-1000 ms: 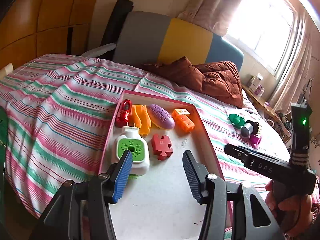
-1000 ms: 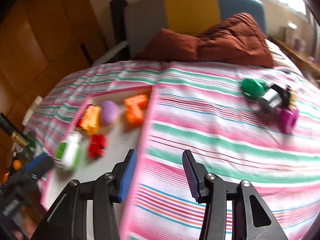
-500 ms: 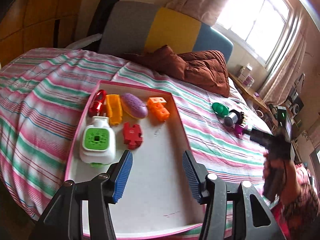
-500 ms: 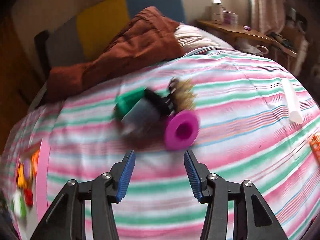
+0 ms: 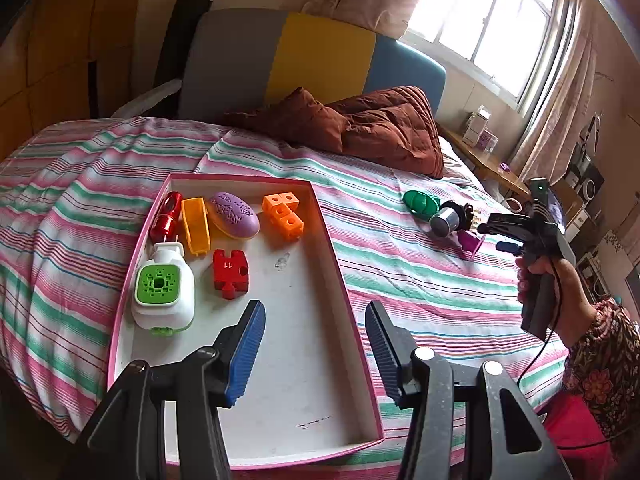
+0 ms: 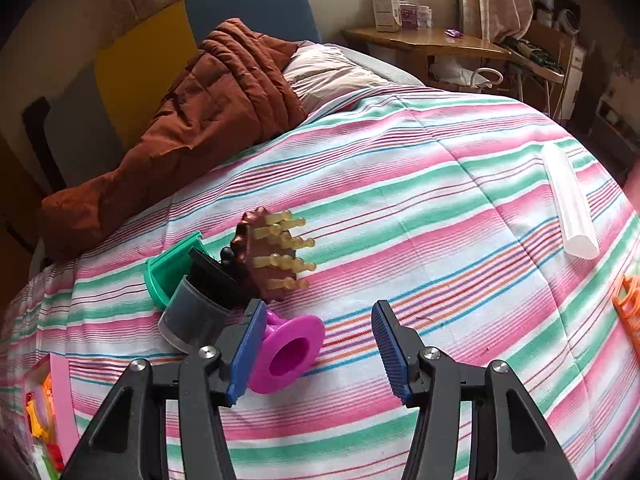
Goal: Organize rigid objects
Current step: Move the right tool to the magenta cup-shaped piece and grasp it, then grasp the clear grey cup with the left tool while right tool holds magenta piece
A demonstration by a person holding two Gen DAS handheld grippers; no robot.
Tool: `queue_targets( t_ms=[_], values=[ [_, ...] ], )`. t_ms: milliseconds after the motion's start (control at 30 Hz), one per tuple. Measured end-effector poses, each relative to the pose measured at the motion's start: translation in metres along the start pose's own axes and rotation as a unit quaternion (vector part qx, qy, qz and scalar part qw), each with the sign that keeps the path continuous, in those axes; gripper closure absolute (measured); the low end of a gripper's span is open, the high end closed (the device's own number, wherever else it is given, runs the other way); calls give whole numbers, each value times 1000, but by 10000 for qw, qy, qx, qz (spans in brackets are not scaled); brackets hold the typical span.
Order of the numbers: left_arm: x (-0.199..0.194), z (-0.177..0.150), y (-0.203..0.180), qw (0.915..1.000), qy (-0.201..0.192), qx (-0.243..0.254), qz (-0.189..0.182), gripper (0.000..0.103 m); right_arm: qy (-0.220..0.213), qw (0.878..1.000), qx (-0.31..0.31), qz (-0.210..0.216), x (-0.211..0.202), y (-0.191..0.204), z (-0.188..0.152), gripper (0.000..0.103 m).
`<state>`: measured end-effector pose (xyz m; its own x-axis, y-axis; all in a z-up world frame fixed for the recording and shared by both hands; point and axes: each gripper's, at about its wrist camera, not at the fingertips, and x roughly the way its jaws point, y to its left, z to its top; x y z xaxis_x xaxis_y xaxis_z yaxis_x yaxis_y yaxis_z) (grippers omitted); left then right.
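A pink-rimmed white tray (image 5: 340,276) lies on the striped bed and holds several toys: a red piece (image 5: 166,216), a yellow scoop (image 5: 195,226), a purple oval (image 5: 234,214), orange cubes (image 5: 284,212), a red puzzle piece (image 5: 230,268) and a white-green toy (image 5: 162,288). My left gripper (image 5: 316,354) is open and empty above the tray's near half. My right gripper (image 6: 316,350) is open; a magenta funnel (image 6: 290,350) lies between its fingers, against the left one. Behind the funnel lie a grey cylinder (image 6: 192,316), a green lid (image 6: 168,272) and a brown brush (image 6: 272,256).
A brown quilt (image 6: 192,128) lies at the bed's head. A white tube (image 6: 570,208) and an orange item (image 6: 628,308) lie on the bed to the right. A wooden side table (image 6: 432,42) stands beyond the bed.
My right gripper has swung right from the tray side and closed in on the pile until the magenta funnel sits between its fingers. My left gripper has drawn back and up from the tray.
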<state>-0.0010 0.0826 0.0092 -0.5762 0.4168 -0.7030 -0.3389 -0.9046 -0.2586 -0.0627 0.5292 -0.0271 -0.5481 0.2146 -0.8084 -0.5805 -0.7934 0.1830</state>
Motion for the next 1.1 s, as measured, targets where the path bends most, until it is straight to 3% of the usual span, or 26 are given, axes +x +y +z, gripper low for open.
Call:
queue_targets(
  t_ms=[267, 367, 500, 600, 733, 767, 833, 867, 967, 1100],
  values=[
    [7, -1, -22, 9995, 86, 256, -137, 50, 195, 9996, 166, 72, -17, -51, -34, 47],
    [8, -2, -29, 9992, 105, 350, -161, 50, 5, 9993, 285, 256, -26, -65, -42, 47],
    [9, -2, -34, 9990, 141, 378, -172, 50, -365, 9979, -187, 498, -36, -54, -53, 42],
    [11, -2, -39, 9988, 199, 394, -192, 50, -416, 9961, -477, 618, -29, -38, -58, 42],
    [10, 1, -48, 9983, 201, 520, -187, 50, -552, 9933, -906, 454, -15, -16, -60, 42],
    [9, 1, -50, 9981, 188, 561, -181, 50, -556, 9925, -1020, 377, -11, -12, -60, 46],
    [9, 4, -56, 9977, 162, 624, -202, 50, -398, 9924, -1081, 425, -3, -11, -58, 67],
    [9, 7, -58, 9975, 155, 649, -219, 50, -336, 9931, -1037, 434, 0, -12, -58, 70],
    [13, 14, -72, 9968, 157, 734, -293, 50, -412, 9946, -863, 405, -2, -19, -59, 71],
    [24, 27, -101, 9946, 113, 915, -468, 50, -569, 9971, -513, 38, -8, -33, -66, 71]
  ],
)
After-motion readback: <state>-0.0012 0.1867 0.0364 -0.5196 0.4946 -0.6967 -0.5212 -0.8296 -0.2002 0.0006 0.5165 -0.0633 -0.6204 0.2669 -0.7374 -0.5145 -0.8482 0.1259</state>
